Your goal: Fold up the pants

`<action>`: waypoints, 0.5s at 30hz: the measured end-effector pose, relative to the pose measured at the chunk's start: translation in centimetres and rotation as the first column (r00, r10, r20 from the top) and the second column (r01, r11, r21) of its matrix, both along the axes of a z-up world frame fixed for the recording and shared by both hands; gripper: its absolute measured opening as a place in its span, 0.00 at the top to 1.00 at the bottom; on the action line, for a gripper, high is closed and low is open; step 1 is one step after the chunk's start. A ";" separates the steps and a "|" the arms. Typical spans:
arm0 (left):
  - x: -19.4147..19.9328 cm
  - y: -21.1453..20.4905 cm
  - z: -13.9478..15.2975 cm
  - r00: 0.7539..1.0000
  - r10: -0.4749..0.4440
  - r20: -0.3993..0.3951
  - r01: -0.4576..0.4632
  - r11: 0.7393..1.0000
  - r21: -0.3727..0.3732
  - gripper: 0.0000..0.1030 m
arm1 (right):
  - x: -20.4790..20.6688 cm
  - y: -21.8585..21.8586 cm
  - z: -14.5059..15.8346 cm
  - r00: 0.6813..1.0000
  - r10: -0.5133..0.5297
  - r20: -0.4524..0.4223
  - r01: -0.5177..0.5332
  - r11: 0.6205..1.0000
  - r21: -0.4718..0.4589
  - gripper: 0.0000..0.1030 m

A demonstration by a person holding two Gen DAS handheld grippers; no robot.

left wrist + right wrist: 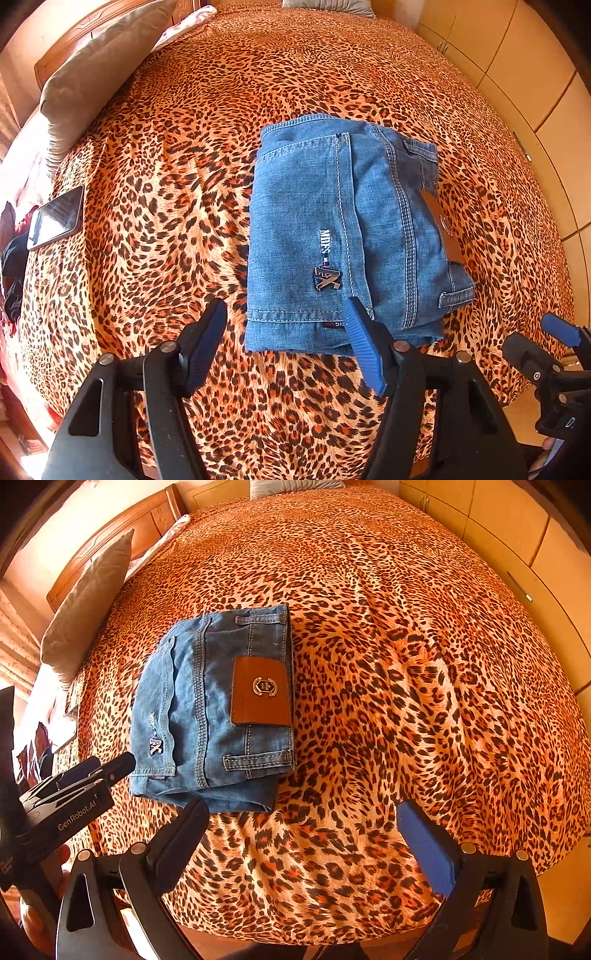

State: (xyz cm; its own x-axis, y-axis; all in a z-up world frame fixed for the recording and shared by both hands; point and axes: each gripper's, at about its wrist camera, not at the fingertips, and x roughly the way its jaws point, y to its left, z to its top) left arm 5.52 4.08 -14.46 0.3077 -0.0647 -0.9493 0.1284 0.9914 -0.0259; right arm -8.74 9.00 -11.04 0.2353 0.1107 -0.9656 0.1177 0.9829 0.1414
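Jeans [332, 236] lay folded on bed [166, 184]; my left tongs [288, 339] & right tongs [303, 830] were spread wide, w/ nothing held.

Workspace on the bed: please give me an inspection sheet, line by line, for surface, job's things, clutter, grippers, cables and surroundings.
Surface: bed with leopard-print cover, lightly wrinkled.
Job's things: blue jeans folded into a compact stack, brown patch on top, lying near the bed's front edge.
Clutter: phone on the cover at far left; dark and red cloth beside it.
Grippers: left gripper and right gripper both hover with jaws open, holding nothing.
Cables: nothing seen.
Surroundings: grey pillow, wooden headboard, cupboard doors.
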 end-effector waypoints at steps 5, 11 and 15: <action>-1.1 0.0 0.2 1.000 0.014 -0.010 -0.013 1.000 0.026 0.37 | -0.3 0.0 -0.4 0.999 0.040 0.008 -0.040 0.999 0.023 0.01; -1.6 0.4 0.7 1.000 0.028 0.002 -0.028 0.998 0.058 0.37 | -0.8 -0.6 -0.4 0.999 0.047 0.021 -0.047 0.998 0.032 0.01; -0.5 1.6 0.3 0.998 0.057 -0.025 -0.056 0.998 0.025 0.37 | 0.2 -1.2 -0.4 0.999 0.045 0.030 -0.046 0.998 0.049 0.01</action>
